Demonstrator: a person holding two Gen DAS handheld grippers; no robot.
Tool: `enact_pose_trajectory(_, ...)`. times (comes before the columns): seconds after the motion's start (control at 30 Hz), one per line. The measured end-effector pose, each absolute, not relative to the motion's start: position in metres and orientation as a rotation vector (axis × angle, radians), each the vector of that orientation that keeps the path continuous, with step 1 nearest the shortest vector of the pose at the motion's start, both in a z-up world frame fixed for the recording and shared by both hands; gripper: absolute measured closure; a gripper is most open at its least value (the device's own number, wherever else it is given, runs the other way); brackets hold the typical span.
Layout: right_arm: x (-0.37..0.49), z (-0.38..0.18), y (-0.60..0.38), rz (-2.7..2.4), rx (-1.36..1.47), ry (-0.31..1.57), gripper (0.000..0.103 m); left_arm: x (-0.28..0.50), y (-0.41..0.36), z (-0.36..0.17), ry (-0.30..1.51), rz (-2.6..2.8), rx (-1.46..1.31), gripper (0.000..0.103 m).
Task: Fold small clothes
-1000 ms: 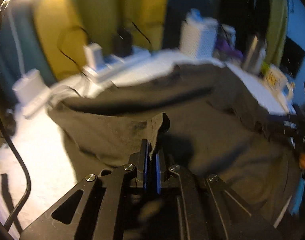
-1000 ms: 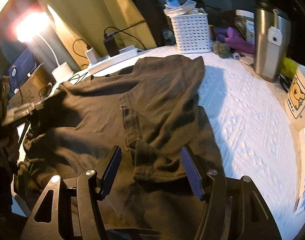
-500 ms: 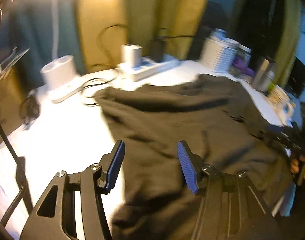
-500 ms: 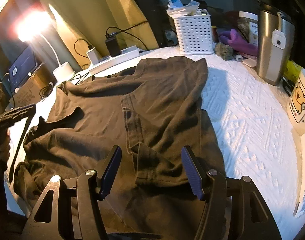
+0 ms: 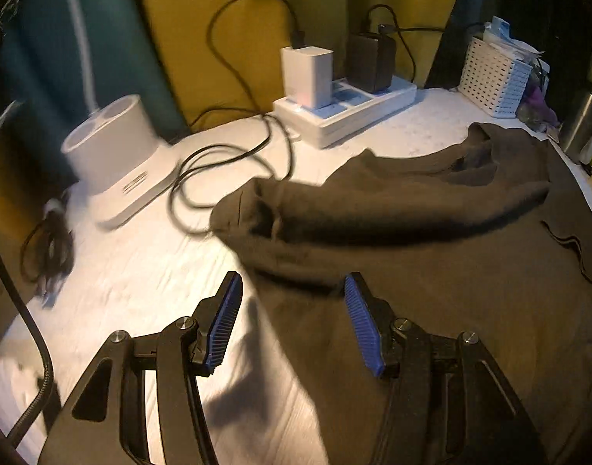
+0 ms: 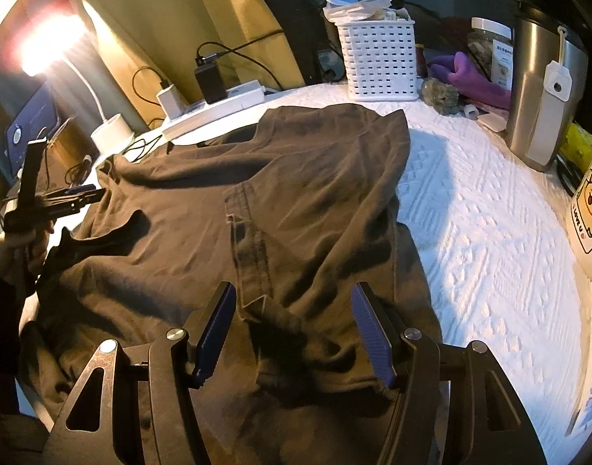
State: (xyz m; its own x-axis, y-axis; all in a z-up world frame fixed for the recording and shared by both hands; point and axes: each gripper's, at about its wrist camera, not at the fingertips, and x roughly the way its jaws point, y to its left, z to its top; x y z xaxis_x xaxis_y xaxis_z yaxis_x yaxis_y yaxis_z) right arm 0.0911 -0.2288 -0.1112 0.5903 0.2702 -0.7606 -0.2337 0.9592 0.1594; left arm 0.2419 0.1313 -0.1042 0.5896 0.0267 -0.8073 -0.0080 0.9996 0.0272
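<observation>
A dark brown T-shirt lies spread and partly folded on the white quilted table top. In the left wrist view the shirt fills the right half, with a rumpled sleeve end at its left. My left gripper is open and empty, just above the shirt's left edge; it also shows at the far left of the right wrist view. My right gripper is open and empty, hovering over the near folded sleeve and hem.
A white power strip with chargers and loose black cables lies behind the shirt. A white lamp base stands left. A white basket, a steel tumbler and a bear-print mug stand right.
My left gripper let go of the shirt fabric, opened, and swung left toward the shirt's sleeve edge. The right gripper has stayed open over the near hem.
</observation>
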Motion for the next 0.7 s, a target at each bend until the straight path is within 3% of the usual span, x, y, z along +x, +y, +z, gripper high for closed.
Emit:
enact_pose_trajectory(0.23, 0.098, -0.112, -0.233, 0.269, 0.044, 0.902, 0.039, 0.268, 0.108, -0.104, 0.937, -0.03, 0.081, 0.048)
enact_pose_trajectory(0.47, 0.09, -0.106, -0.232, 0.269, 0.036, 0.883, 0.039, 0.214, 0.116, -0.067, 0.885, -0.046, 0.008, 0.048)
enact_pose_trajectory(0.7, 0.074, -0.1, -0.223, 0.299, 0.027, 0.873, 0.039, 0.16, 0.112, -0.082, 0.934, -0.123, -0.071, 0.048)
